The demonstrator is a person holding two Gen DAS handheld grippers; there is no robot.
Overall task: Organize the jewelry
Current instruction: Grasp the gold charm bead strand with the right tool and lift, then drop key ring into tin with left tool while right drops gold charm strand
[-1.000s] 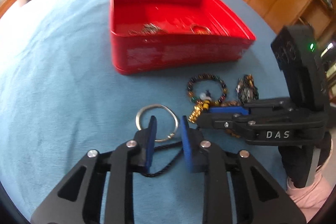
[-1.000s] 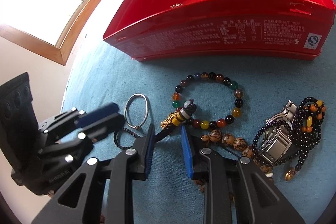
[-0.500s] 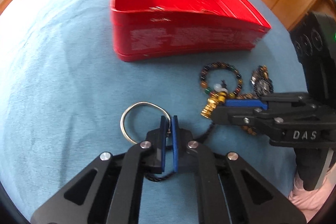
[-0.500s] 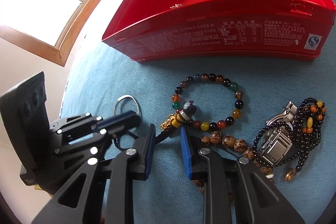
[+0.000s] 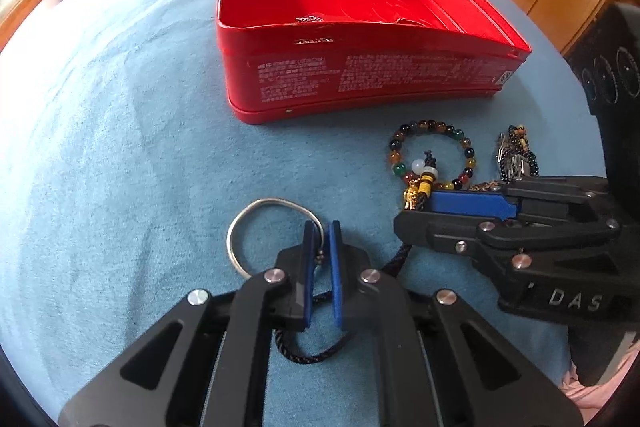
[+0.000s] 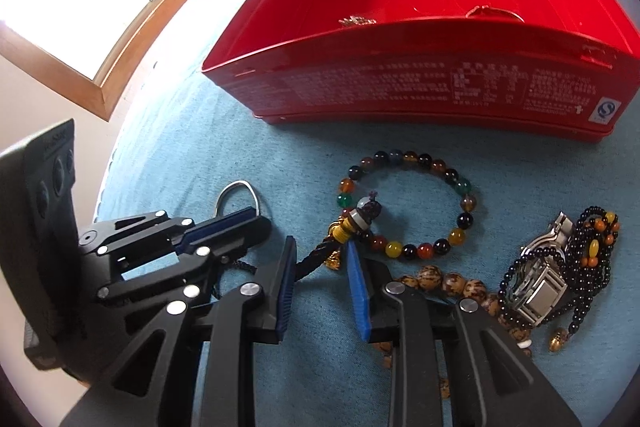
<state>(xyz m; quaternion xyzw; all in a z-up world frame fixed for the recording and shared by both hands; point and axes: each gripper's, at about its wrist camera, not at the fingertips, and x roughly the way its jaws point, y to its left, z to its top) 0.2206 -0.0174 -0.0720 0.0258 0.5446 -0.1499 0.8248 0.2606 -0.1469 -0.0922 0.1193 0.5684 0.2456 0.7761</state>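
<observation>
Blue terry cloth cover (image 5: 120, 115), carrying all items. Red rectangular metal tin (image 5: 360, 83), open, toward the cover's far edge; side panel printed in small white text, unreadable, with a blue-and-white "S" mark at its right end; some jewelry already inside. Right gripper (image 6: 322, 259), marked "DAS", jaws released around a black cord with gold charm (image 6: 338, 239). Left gripper (image 5: 320, 239), jaws clenched on the thin silver wire bangle (image 5: 272, 205), near the cover's front edge. Advice: lift level, clear the tin's rim before releasing.
</observation>
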